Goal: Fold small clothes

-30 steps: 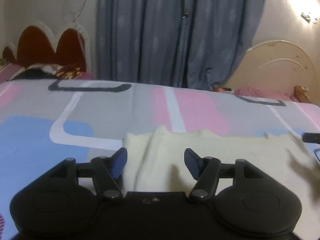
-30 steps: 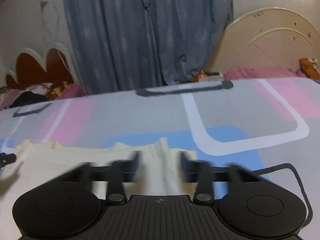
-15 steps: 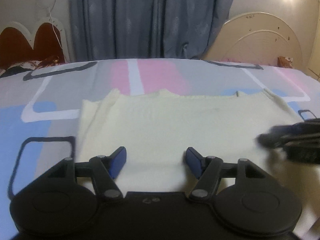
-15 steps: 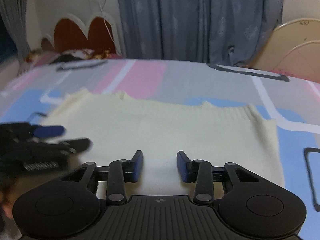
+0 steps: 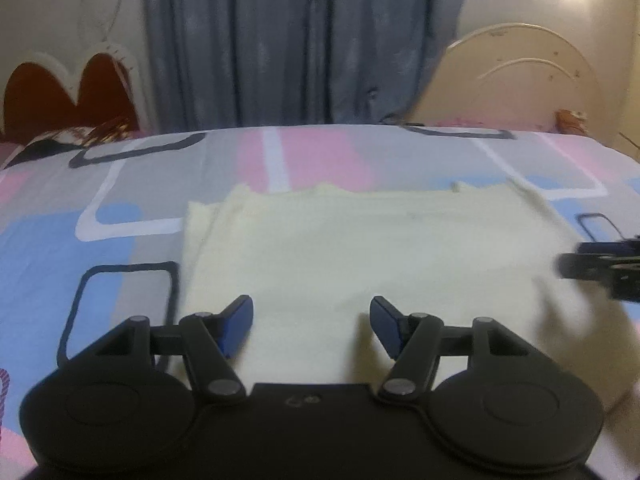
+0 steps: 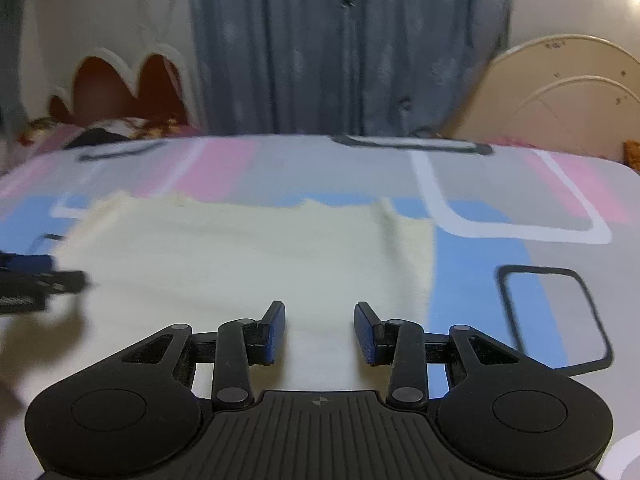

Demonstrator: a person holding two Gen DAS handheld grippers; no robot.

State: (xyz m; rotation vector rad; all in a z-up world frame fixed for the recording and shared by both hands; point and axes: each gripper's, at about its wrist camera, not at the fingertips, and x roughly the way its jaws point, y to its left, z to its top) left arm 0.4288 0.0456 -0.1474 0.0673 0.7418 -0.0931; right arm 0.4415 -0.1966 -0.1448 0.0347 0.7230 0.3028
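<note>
A bed (image 5: 120, 200) with a sheet of grey, pink and blue blocks and white and black outlines fills both views. Behind it hangs a grey-blue curtain (image 5: 300, 40); a red scalloped headboard (image 5: 68, 92) stands far left and a cream arched headboard (image 5: 520, 80) far right.

A pale yellow garment (image 5: 360, 248) lies spread flat on the sheet, in the middle of the bed. Its far edge is uneven, and its left side shows a narrow folded strip in the left wrist view. In the right wrist view the garment (image 6: 240, 256) reaches from the far left to just right of centre, with bare blue sheet beyond its right edge.

The left gripper (image 5: 312, 326) sits low over the near part of the garment, its blue-padded jaws spread wide with only cloth seen between them. The right gripper (image 6: 320, 330) sits likewise over the garment's near right part, jaws apart and holding nothing. Whether either touches the cloth cannot be told.

Each gripper also shows, blurred, at the side edge of the other's view, over the garment: the right one (image 5: 604, 268) and the left one (image 6: 36, 280).
</note>
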